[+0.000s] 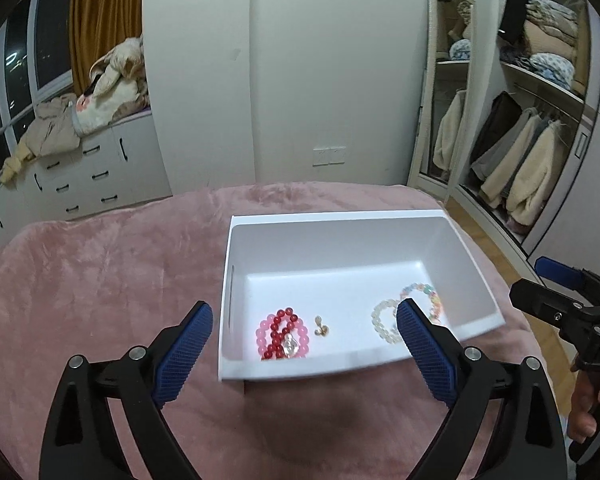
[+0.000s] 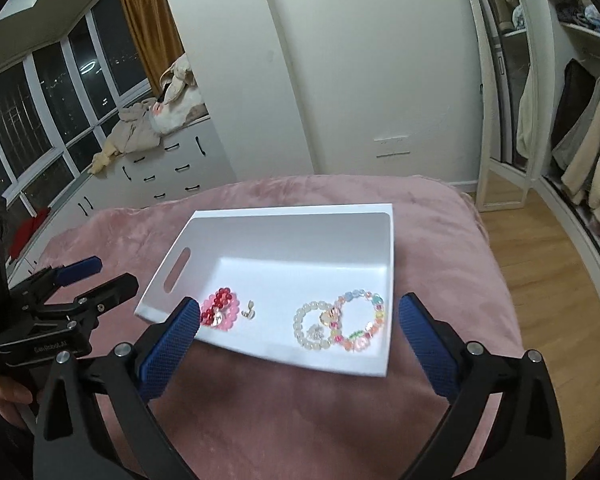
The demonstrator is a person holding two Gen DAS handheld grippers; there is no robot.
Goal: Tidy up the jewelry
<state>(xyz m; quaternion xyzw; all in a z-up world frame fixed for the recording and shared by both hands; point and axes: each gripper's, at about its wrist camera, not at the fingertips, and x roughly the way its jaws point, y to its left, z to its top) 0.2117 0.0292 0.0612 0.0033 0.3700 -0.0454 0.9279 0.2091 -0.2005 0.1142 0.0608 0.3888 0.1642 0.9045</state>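
Both tongs hanging wide and empty over the bed.

You are holding the left tongs (image 1: 304,322) and right tongs (image 2: 298,316) above the white bin (image 2: 284,220); its bead bracelets (image 2: 342,324) look light, slippery, best pinched across the strand.

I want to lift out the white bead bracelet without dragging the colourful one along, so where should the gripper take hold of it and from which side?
Probably the white bead bracelet's left arc, away from the multicoloured bracelet, which touches its right side. It lies flat on the white bin's floor, so come straight down with the open right gripper, one finger inside the loop and one outside.
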